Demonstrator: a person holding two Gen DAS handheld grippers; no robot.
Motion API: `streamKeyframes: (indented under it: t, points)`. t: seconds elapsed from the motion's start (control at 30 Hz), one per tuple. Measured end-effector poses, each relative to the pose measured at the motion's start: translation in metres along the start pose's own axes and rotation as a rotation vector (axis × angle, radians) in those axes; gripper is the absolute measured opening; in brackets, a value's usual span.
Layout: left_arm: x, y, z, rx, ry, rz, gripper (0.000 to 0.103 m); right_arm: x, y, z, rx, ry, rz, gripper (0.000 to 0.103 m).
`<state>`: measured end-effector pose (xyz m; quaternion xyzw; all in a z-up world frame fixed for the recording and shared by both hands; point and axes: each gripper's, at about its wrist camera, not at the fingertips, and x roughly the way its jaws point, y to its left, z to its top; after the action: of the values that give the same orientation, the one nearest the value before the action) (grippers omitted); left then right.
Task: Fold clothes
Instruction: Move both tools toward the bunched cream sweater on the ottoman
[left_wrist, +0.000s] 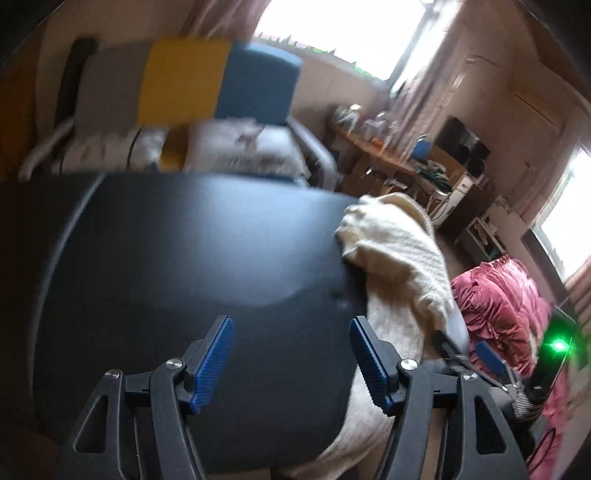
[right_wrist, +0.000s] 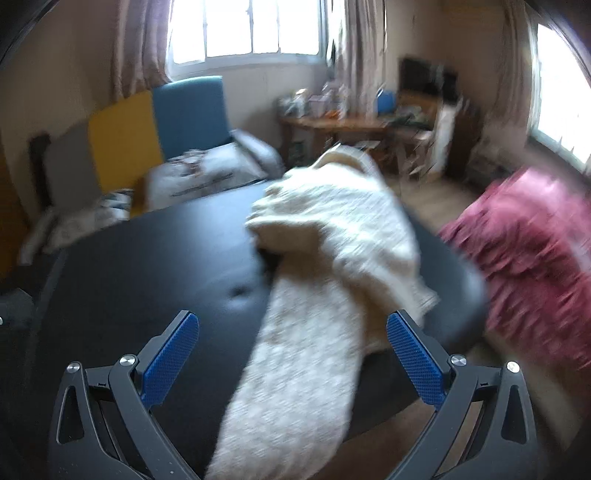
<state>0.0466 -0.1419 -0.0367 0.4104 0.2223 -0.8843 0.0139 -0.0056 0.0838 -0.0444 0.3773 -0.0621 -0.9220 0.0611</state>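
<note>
A cream knitted garment (right_wrist: 332, 266) lies crumpled on the black table (right_wrist: 129, 280), with one long part running toward the near edge. In the left wrist view the garment (left_wrist: 399, 258) drapes over the table's (left_wrist: 184, 258) right side. My left gripper (left_wrist: 291, 362) is open over bare table, left of the garment. Also open, my right gripper (right_wrist: 291, 358) hovers with the long part of the garment between its blue pads (right_wrist: 168, 362), not pinched. The right gripper (left_wrist: 469, 350) shows blurred at the right edge of the left wrist view.
A pink quilted item (right_wrist: 535, 258) lies to the right of the table. Behind the table stands a sofa with blue (right_wrist: 192, 110) and yellow (right_wrist: 122, 144) cushions and white bedding. A cluttered wooden desk (right_wrist: 351, 122) sits under the window. Both views are motion-blurred.
</note>
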Motion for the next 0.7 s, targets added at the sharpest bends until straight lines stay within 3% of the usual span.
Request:
streamKeyframes:
  t: [0.17, 0.2, 0.3, 0.43, 0.53, 0.7]
  points:
    - [0.003, 0.074, -0.022, -0.118, 0.124, -0.075, 0.066, 0.022, -0.055, -0.028, 0.294, 0.203, 0.424, 0.103]
    - [0.003, 0.091, -0.028, -0.152, 0.146, -0.097, 0.066, 0.023, -0.063, -0.034, 0.325, 0.225, 0.434, 0.103]
    - [-0.003, 0.128, -0.043, -0.206, 0.168, -0.115, 0.066, 0.026, -0.078, -0.041, 0.347, 0.27, 0.445, 0.103]
    - [-0.017, 0.16, -0.058, -0.194, 0.155, -0.072, 0.066, 0.016, -0.081, -0.024, 0.282, 0.18, 0.444, 0.103]
    - [-0.018, 0.174, -0.063, -0.196, 0.168, -0.035, 0.067, 0.009, -0.069, 0.001, 0.145, 0.12, 0.378, 0.103]
    - [0.002, 0.169, -0.063, -0.179, 0.23, -0.017, 0.067, 0.001, -0.04, 0.036, -0.12, 0.042, 0.174, 0.103]
